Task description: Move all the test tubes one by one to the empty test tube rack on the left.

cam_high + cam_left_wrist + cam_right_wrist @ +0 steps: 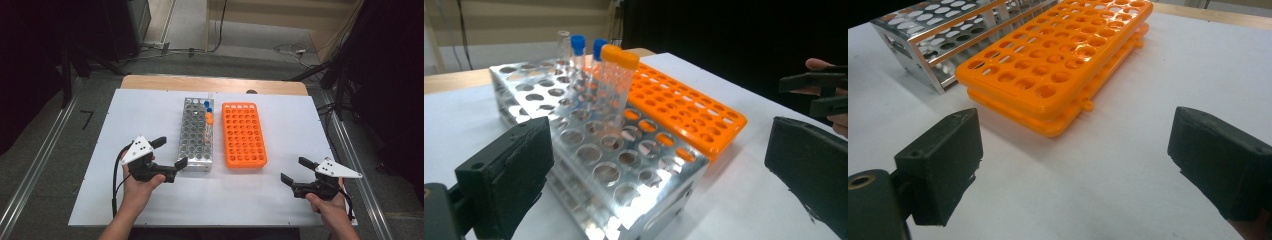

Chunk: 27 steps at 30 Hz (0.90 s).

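A silver metal tube rack (196, 132) stands mid-table beside an orange plastic rack (243, 134), whose holes are all bare. At the metal rack's far right end stand two orange-capped tubes (619, 90), two blue-capped tubes (578, 55) and a clear uncapped tube (563, 47). My left gripper (170, 152) is open at the metal rack's near left corner, and its jaws frame that corner with nothing between the pads (509, 175). My right gripper (296, 170) hovers open over bare table, right of and nearer than the orange rack (1058, 60).
A white sheet (150, 200) covers the wooden table, with free room on both sides of the racks and along the front edge. Metal rails, cables and dark stands lie on the floor around the table.
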### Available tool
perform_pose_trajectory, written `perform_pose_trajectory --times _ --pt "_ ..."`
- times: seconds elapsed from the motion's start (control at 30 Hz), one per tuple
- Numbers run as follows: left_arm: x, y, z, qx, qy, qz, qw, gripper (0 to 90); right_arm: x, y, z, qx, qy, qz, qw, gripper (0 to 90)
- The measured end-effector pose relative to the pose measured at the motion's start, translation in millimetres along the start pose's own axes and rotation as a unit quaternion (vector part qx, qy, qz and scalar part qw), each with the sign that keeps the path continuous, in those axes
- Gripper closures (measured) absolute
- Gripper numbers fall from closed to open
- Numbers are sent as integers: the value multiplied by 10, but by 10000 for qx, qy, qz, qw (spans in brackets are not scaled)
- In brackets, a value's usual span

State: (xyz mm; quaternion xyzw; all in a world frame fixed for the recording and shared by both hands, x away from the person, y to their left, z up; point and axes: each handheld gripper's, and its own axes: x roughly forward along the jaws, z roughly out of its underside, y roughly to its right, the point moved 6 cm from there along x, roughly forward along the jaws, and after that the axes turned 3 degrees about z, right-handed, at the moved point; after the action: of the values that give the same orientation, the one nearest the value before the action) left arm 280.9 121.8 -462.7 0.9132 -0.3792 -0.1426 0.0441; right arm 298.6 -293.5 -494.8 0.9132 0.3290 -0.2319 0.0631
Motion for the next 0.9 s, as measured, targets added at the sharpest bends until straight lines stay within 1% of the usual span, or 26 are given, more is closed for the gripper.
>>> perform_pose_trajectory --times 0.03,0.1,0.33,0.43,0.5,0.53,0.63,0.7,0.77,0.83,0.9 --pt "-41 -11 21 -42 12 -21 10000 0 0 5 1 4 1 7 10000 59" --pt "-104 -24 48 -85 34 24 10000 0 -3 18 4 20 -2 25 10000 59" --pt "-325 -85 167 -76 45 17 10000 0 -14 64 20 48 3 77 10000 59" --pt "-409 -138 228 -94 28 -66 9999 0 -17 86 32 31 7 99 9999 58" --pt "-471 -177 279 -83 5 -142 9999 0 -22 97 42 63 3 115 9999 59" --pt "-499 -193 302 -80 -9 -138 9999 0 -25 102 46 58 12 111 9999 58" --pt "-607 -253 341 -113 23 -187 9998 0 -36 108 60 42 15 111 9999 59" --pt "-684 -312 355 -72 58 -285 9996 0 -42 117 68 73 27 115 9999 58" --pt "-773 -403 371 -182 165 -350 9991 0 -44 129 77 63 50 130 9999 59" --pt "-817 -453 377 -240 231 -396 9987 0 -38 137 89 80 27 144 9999 59" --pt "-836 -470 378 -300 286 -385 9984 0 -20 142 97 72 16 158 9998 58"
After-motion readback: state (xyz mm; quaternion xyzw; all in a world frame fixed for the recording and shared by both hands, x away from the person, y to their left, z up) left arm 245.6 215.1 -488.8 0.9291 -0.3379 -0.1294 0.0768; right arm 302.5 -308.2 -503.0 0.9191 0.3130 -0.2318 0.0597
